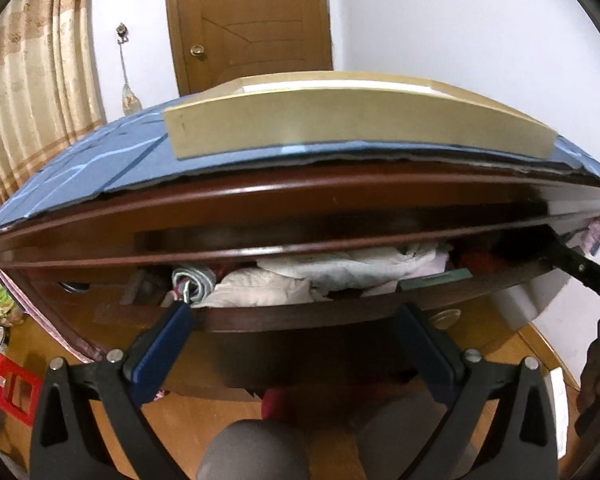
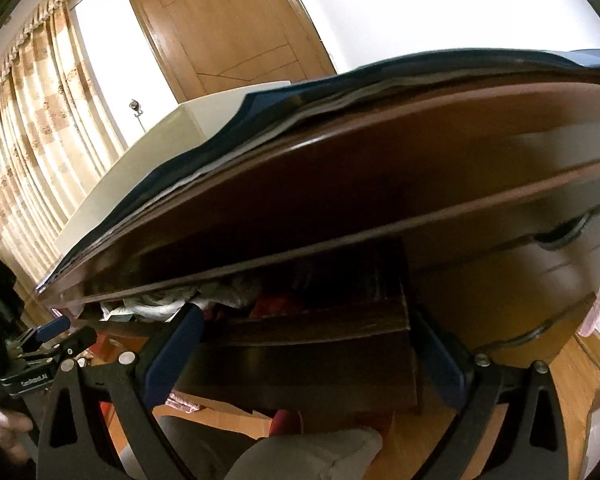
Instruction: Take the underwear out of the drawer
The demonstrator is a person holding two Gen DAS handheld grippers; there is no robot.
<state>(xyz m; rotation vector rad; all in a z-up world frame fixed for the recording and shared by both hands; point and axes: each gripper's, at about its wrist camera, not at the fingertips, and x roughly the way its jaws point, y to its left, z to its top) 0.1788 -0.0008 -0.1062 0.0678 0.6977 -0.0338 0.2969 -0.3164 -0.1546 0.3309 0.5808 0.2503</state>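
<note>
The dark wooden drawer stands pulled out a little from the dresser. Crumpled pale underwear lies heaped inside it, beside a striped rolled piece and something red. My left gripper is open, its blue fingers just before the drawer's front edge with nothing between them. The right gripper's black body reaches toward the drawer's right end. In the right wrist view my right gripper is open at the drawer's edge, near the pale underwear. The left gripper shows at far left.
A blue mat covers the dresser top, with a beige box on it. Lower drawers with metal handles sit to the right. Behind are a wooden door and curtains. A red crate stands on the floor; the person's knee is below.
</note>
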